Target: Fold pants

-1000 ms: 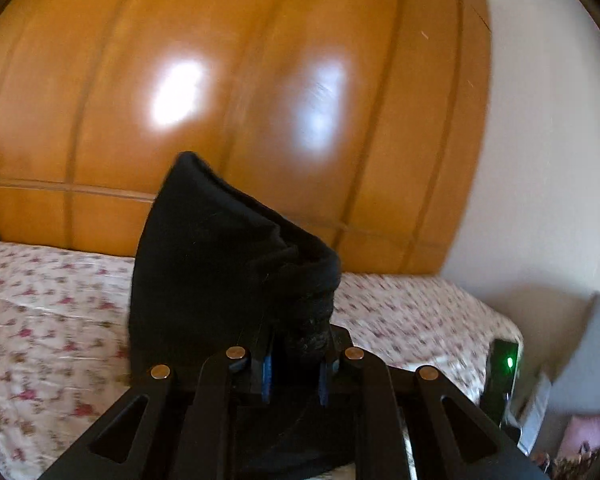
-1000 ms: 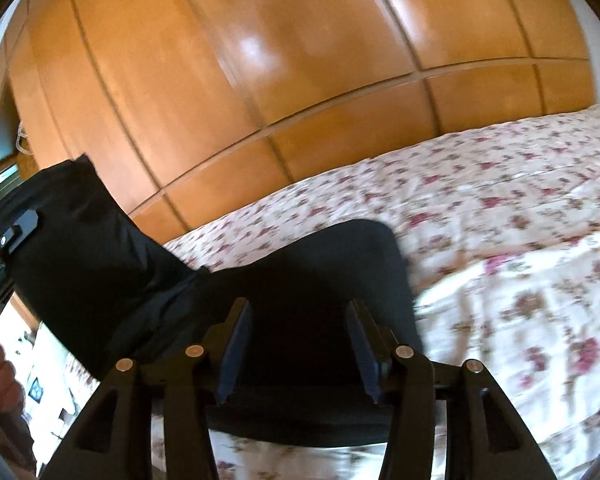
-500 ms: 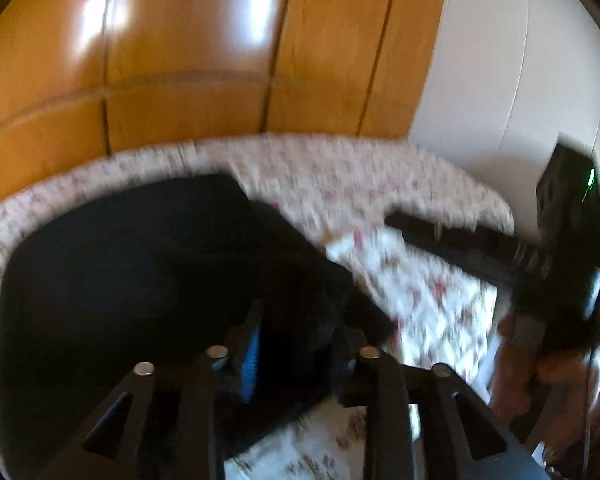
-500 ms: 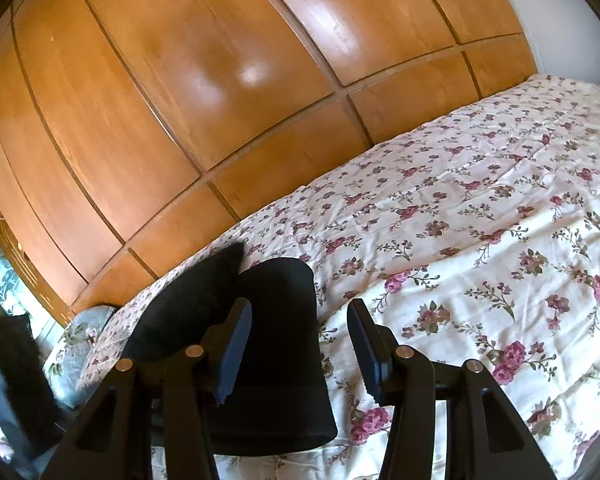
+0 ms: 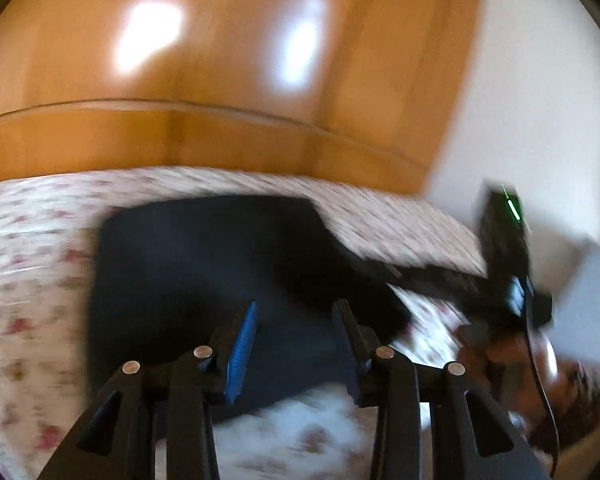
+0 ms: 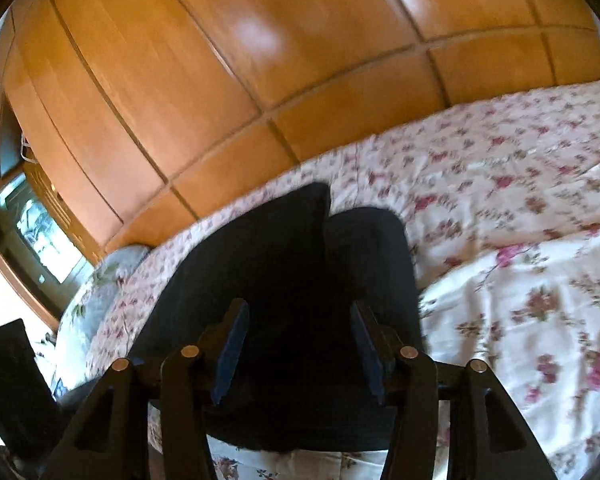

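Pants, black and folded into a compact, thick rectangle, lie flat on the flowered bedspread near the wooden wardrobe. Left gripper hovers above the cloth, jaws opening, pads clear of it. Right gripper likewise, jaws opening, nothing pinched.
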